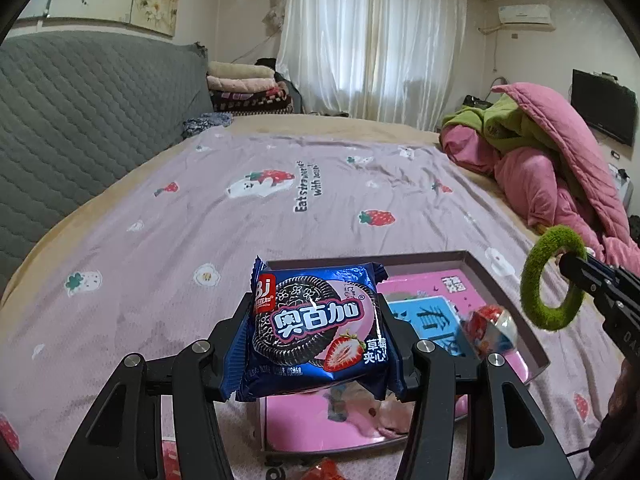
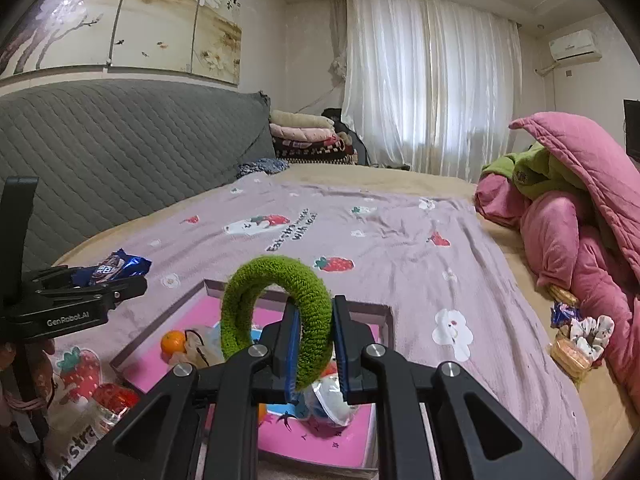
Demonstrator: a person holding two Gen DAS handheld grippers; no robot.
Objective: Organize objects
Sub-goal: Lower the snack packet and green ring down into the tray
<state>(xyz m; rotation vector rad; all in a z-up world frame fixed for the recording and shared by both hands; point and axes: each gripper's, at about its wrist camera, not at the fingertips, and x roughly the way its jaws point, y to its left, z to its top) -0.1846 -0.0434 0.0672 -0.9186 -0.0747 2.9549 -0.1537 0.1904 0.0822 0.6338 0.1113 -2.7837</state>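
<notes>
My left gripper (image 1: pixel 316 344) is shut on a blue strawberry cookie packet (image 1: pixel 316 328) and holds it above the near edge of a shallow box with a pink floor (image 1: pixel 500 272). The packet also shows at the left of the right wrist view (image 2: pixel 114 266). My right gripper (image 2: pixel 314 344) is shut on a fuzzy green ring (image 2: pixel 276 312) and holds it upright over the box (image 2: pixel 208 320). The ring also shows at the right of the left wrist view (image 1: pixel 554 276). In the box lie an orange (image 2: pixel 173 342), a wrapped candy (image 1: pixel 492 330) and other small items.
The box sits on a lilac strawberry-print bedsheet (image 1: pixel 280 208). A heap of pink and green quilts (image 2: pixel 572 240) lies at the right, with snack packets (image 2: pixel 572 344) beside it. A grey padded headboard (image 2: pixel 120 160) stands at the left. Red wrappers (image 2: pixel 114 398) lie near the box.
</notes>
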